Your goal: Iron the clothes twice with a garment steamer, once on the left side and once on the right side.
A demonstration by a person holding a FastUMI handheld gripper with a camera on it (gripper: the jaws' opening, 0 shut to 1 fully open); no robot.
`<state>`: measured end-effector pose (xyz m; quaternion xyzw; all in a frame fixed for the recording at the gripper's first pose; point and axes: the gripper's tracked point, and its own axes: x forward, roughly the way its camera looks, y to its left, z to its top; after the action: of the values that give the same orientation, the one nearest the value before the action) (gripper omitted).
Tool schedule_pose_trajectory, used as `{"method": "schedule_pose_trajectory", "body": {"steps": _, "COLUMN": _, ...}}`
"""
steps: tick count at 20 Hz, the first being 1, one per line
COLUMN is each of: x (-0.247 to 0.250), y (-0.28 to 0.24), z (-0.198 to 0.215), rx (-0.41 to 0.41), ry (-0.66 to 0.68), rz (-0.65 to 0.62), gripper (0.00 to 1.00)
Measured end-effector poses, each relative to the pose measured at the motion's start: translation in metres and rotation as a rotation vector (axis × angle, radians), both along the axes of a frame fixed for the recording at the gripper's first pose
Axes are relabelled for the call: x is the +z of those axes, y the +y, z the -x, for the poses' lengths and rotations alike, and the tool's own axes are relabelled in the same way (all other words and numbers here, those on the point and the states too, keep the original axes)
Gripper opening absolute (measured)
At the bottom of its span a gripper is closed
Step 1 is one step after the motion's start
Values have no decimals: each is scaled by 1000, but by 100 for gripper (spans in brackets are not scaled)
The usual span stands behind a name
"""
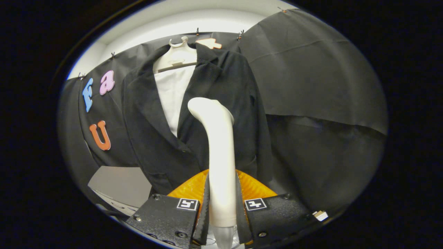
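white steamer [221,162] clamped between the tongs [222,204], head against black jacket [221,103]

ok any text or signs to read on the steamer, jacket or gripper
Steamer, clamped between the fingers of the gripper: no text.
Jacket: none.
Markers on the gripper: square black-and-white patterns, no words.
White tag beside the gripper: too small to read.

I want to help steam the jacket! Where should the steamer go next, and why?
Probably ease the garment steamer forward until its head meets the black jacket, then stroke down one front panel. The tool is shut on the steamer's handle, and the head is upright before the jacket hanging on the hanger; whether it touches the cloth is unclear.
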<state>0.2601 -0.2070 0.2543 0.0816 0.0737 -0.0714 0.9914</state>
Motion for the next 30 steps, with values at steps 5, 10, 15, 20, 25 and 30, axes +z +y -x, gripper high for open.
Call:
{"method": "schedule_pose_trajectory", "body": {"steps": 5, "x": -24, "y": 4, "z": 1, "rx": -2, "ry": 39, "rz": 18, "gripper": 36}}
{"method": "schedule_pose_trajectory", "body": {"steps": 10, "x": -51, "y": 8, "z": 1, "rx": -1, "ry": 84, "rz": 34, "gripper": 36}}
{"method": "schedule_pose_trajectory", "body": {"steps": 15, "x": -76, "y": 11, "z": 2, "rx": 1, "ry": 125, "rz": 47, "gripper": 36}}
{"method": "schedule_pose_trajectory", "body": {"steps": 20, "x": -100, "y": 12, "z": 2, "rx": 4, "ry": 168, "rz": 48, "gripper": 36}}
{"method": "schedule_pose_trajectory", "body": {"steps": 25, "x": -122, "y": 11, "z": 4, "rx": 1, "ry": 204, "rz": 52, "gripper": 36}}
{"method": "schedule_pose_trajectory", "body": {"steps": 30, "x": -138, "y": 10, "z": 7, "rx": -2, "ry": 229, "rz": 47, "gripper": 36}}
